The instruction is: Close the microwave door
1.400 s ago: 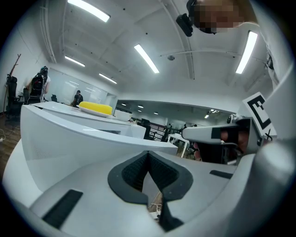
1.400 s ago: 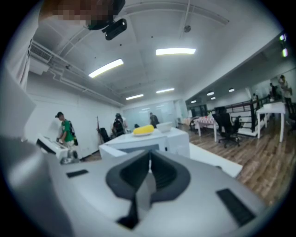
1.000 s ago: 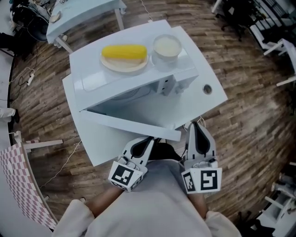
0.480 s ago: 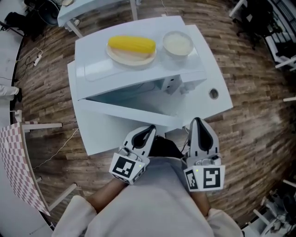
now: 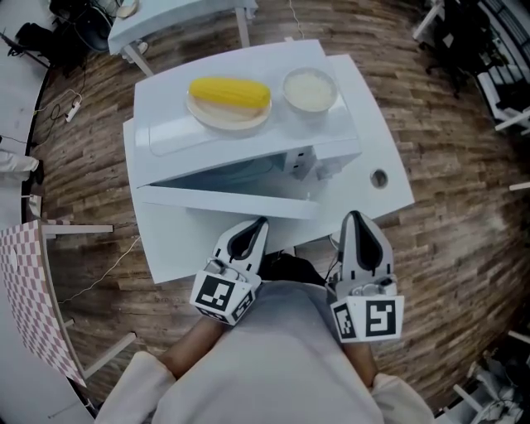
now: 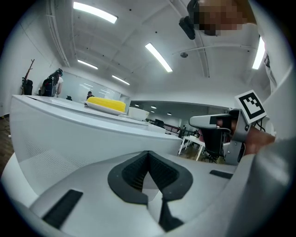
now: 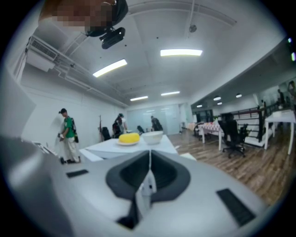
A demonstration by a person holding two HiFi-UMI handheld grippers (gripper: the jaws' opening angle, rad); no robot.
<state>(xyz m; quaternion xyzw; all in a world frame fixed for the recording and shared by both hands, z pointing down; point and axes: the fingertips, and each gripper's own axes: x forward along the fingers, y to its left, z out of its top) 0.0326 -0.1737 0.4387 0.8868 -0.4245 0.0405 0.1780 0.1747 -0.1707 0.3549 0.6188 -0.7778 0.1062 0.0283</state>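
The white microwave (image 5: 248, 132) stands on a white table (image 5: 389, 178). Its door (image 5: 224, 201) hangs ajar, hinged at the left, with a narrowing gap showing the dark cavity. My left gripper (image 5: 251, 227) is shut and empty, its tip right at the door's outer face; contact is unclear. In the left gripper view the door (image 6: 69, 134) fills the left side just beyond the shut left gripper (image 6: 148, 155). My right gripper (image 5: 356, 220) is shut and empty over the table edge, right of the door. In its own view the right gripper (image 7: 149, 163) points past the microwave.
On top of the microwave sit a plate with a yellow corn cob (image 5: 229, 93) and a white bowl (image 5: 310, 89). The table has a round hole (image 5: 378, 177) at the right. Another white table (image 5: 178, 16) stands behind. A checked chair (image 5: 33, 306) is at the left. People (image 7: 69, 134) stand far off.
The door has swung further towards the microwave body, so the gap is narrower. My left gripper has moved forward along with it. The right gripper has barely moved.
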